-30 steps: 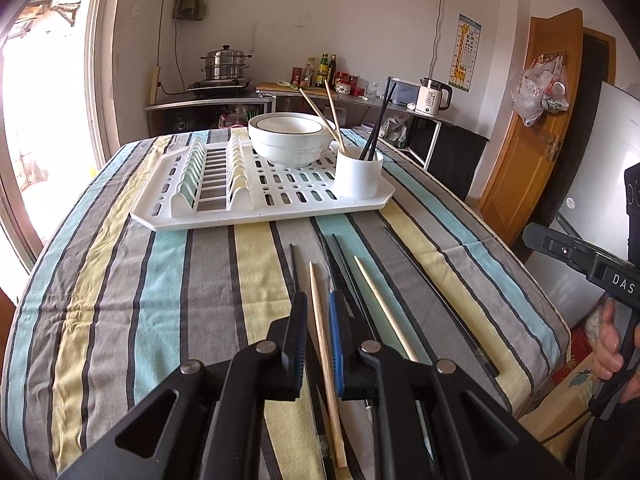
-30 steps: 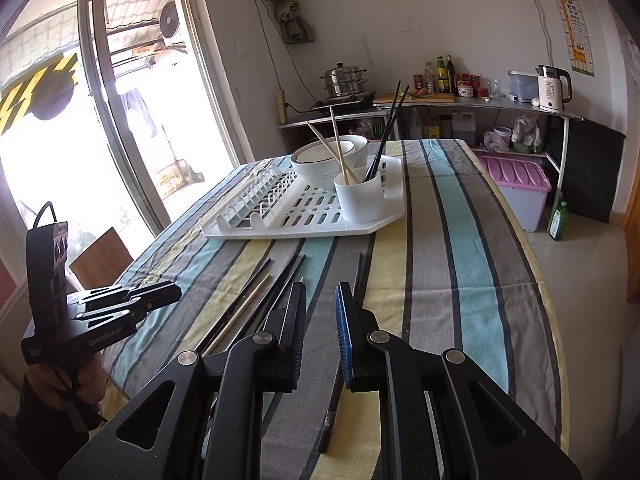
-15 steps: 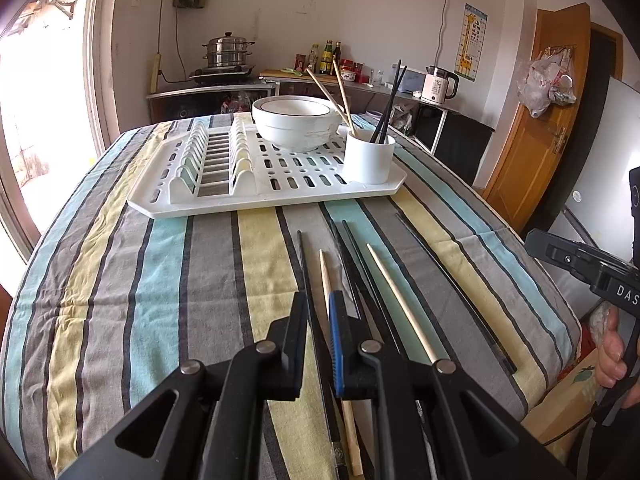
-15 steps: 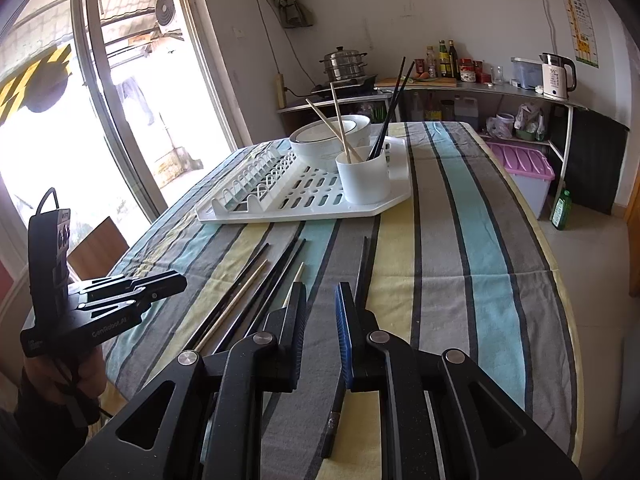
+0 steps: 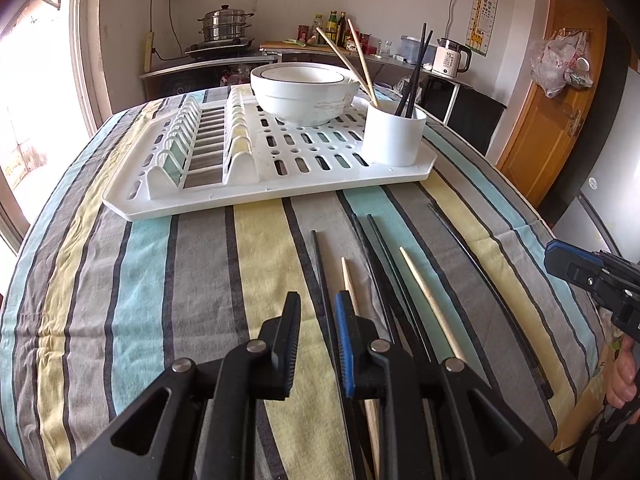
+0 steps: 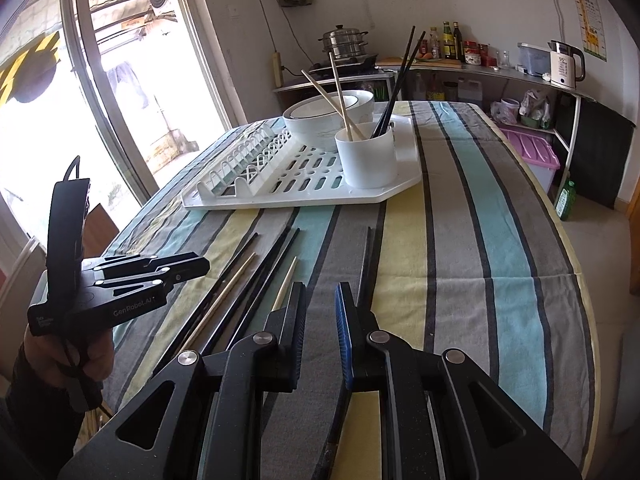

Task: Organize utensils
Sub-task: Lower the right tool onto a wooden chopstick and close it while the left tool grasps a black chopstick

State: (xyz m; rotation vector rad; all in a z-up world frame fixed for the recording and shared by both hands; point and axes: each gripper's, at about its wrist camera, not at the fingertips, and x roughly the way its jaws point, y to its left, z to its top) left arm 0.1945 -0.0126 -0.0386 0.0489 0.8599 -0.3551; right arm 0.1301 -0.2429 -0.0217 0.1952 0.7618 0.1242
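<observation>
Black and pale wooden chopsticks point(image 5: 430, 300) lie loose on the striped tablecloth point(image 5: 160, 280), in front of the white drying rack point(image 5: 280, 184). The left gripper point(image 5: 318, 312) hangs over them; its jaws are opening, with one black chopstick point(image 5: 320, 264) seen in the gap and not pressed. The right gripper point(image 6: 320, 300) is a little open and holds nothing, beside another black chopstick point(image 6: 365, 264). On the rack, a white cup point(image 5: 394, 132) holds more chopsticks next to a bowl point(image 5: 304, 92).

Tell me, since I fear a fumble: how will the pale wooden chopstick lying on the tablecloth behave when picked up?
The wooden chopstick looks thin and straight, so probably stiff and light. Its tapered shape may let it roll or slide on the tablecloth. Lying flat, it offers little height to pinch.
</observation>
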